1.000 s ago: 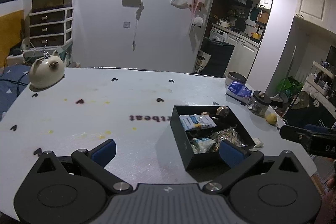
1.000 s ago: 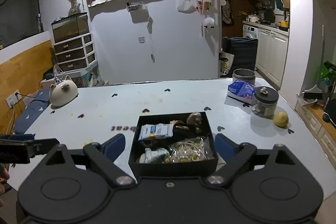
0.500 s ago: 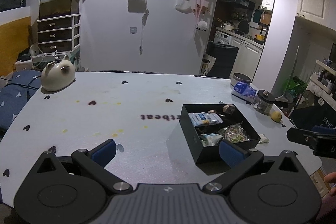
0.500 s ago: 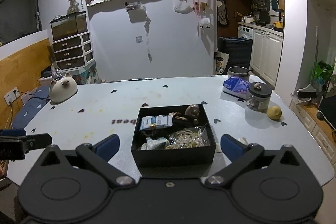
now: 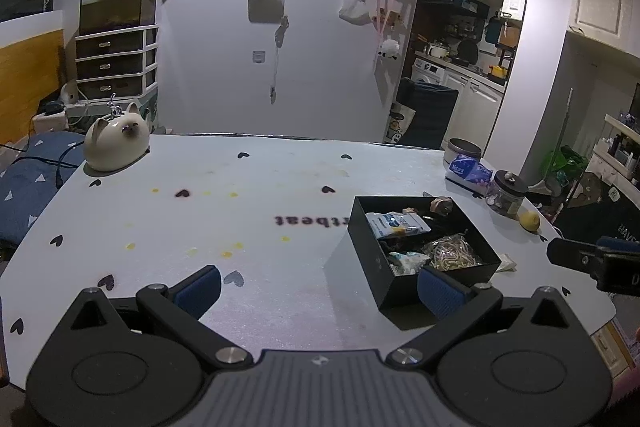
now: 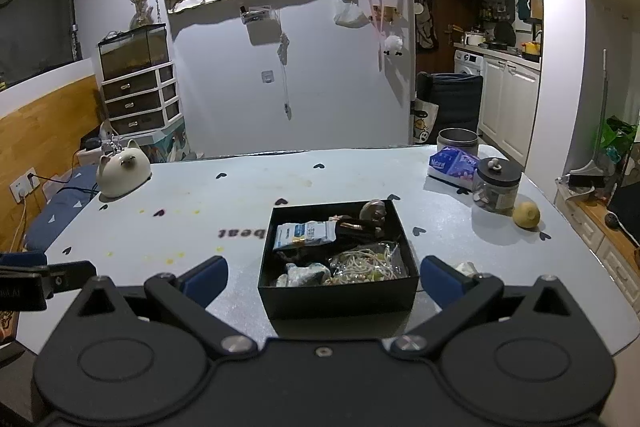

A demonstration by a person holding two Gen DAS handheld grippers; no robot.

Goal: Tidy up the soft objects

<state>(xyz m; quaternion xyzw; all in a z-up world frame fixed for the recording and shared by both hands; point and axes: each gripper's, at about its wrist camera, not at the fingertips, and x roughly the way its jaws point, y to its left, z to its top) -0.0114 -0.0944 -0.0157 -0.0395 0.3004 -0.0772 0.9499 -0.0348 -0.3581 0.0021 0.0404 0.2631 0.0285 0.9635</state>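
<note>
A black open box stands on the grey table, also in the left wrist view. It holds soft packets: a white and blue pouch, a clear bag of pale strands, a small crumpled wrapper and a dark item at the back. A small white scrap lies just right of the box. My right gripper is open and empty, its fingers astride the box's near side without touching. My left gripper is open and empty, left of the box.
A cream cat-shaped ornament sits at the table's far left. At the far right stand a metal tin, a tissue pack, a glass jar and a lemon. Drawers and a kitchen lie beyond.
Both grippers have drawn back from the table, so the box looks smaller and farther. Both stay open and empty.
</note>
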